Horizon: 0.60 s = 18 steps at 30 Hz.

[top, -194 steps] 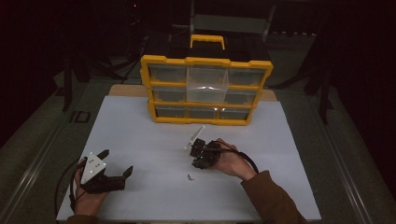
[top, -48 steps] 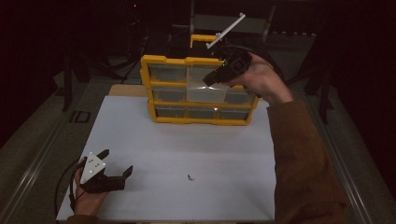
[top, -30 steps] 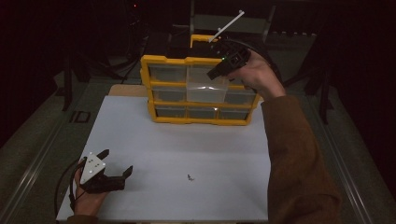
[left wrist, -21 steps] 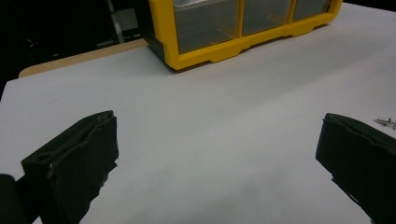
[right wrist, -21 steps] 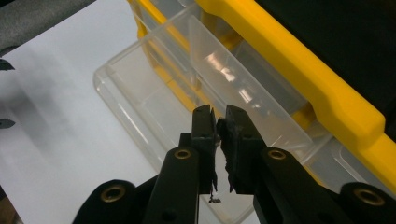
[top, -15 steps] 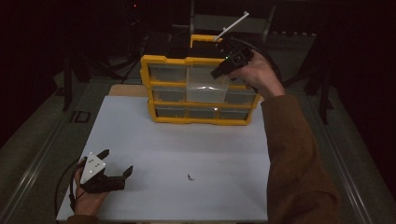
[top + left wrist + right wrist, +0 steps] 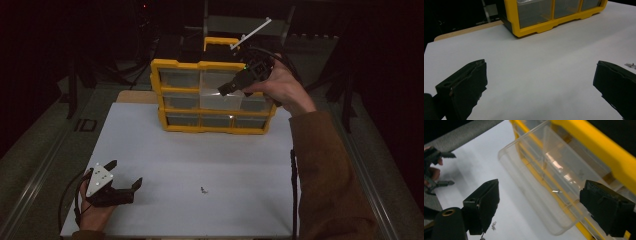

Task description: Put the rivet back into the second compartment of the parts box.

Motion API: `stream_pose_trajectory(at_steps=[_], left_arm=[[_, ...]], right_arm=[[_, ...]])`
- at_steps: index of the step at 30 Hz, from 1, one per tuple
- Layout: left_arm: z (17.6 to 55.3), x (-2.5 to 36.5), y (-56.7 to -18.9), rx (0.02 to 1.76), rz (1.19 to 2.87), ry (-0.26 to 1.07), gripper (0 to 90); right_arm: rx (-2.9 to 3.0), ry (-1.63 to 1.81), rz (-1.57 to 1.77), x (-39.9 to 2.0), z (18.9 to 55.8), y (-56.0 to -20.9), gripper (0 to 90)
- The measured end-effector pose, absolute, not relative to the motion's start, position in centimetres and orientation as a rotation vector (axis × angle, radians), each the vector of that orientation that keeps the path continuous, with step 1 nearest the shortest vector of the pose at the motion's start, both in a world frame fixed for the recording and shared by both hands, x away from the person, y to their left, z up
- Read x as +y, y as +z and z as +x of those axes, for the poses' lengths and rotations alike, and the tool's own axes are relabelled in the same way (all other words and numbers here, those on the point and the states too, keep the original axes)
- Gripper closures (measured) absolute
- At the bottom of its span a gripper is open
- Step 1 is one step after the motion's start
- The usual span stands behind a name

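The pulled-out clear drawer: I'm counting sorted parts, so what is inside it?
In the clear drawer one small screw shows beneath the open right gripper, whose jaws have just been opening. The drawer's back is hidden inside the yellow organizer.

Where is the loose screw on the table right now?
High view: the screw lies on the white sheet, near its front edge, right of the left tongs.

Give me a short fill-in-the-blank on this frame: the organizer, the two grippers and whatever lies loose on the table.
1. The right gripper hovers at the ____ drawer organizer, where a clear drawer is pulled out.
2. Its jaws, which have just been opening, stand ____ with nothing between them.
3. A small ____ lies loose on the white table.
4. The left gripper rests on the table with ____ jaws.

Missing words: yellow; open; screw; open
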<state>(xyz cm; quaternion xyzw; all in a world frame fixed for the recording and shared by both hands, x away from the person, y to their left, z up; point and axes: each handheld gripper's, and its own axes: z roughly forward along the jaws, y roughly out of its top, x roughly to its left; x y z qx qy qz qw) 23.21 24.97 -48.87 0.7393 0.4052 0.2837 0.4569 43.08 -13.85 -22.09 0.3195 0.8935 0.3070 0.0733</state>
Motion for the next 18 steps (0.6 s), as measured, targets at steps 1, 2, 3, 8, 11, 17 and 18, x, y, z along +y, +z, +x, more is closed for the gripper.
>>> stream_pose_trajectory(at_steps=[1, 2, 3, 8, 11, 17, 18], left_arm=[[23.2, 25.0, -48.9, 0.999, 1.823, 0.700, 0.0], [23.2, 24.9, -48.9, 0.998, 1.823, 0.701, 0.0], [23.2, 24.9, -48.9, 0.998, 1.822, 0.701, 0.0], [23.2, 25.0, -48.9, 0.998, 1.820, 0.701, 0.0], [23.2, 25.0, -48.9, 0.997, 1.820, 0.702, 0.0], [23.2, 25.0, -48.9, 0.997, 1.822, 0.702, 0.0], [23.2, 25.0, -48.8, 0.996, 1.822, 0.703, 0.0]], right_arm=[[2.683, 0.915, 0.943, -13.7, 42.8, -22.1, 13.7], [2.690, 0.910, 0.928, -13.6, 42.5, -22.2, 12.6], [2.695, 0.907, 0.914, -13.5, 42.2, -22.2, 12.6], [2.705, 0.891, 0.850, -12.9, 41.0, -22.3, 12.8], [2.711, 0.874, 0.823, -12.7, 40.4, -22.5, 13.8], [2.719, 0.859, 0.777, -12.4, 39.1, -23.2, 14.3], [2.721, 0.856, 0.770, -12.3, 38.9, -23.3, 14.3]])
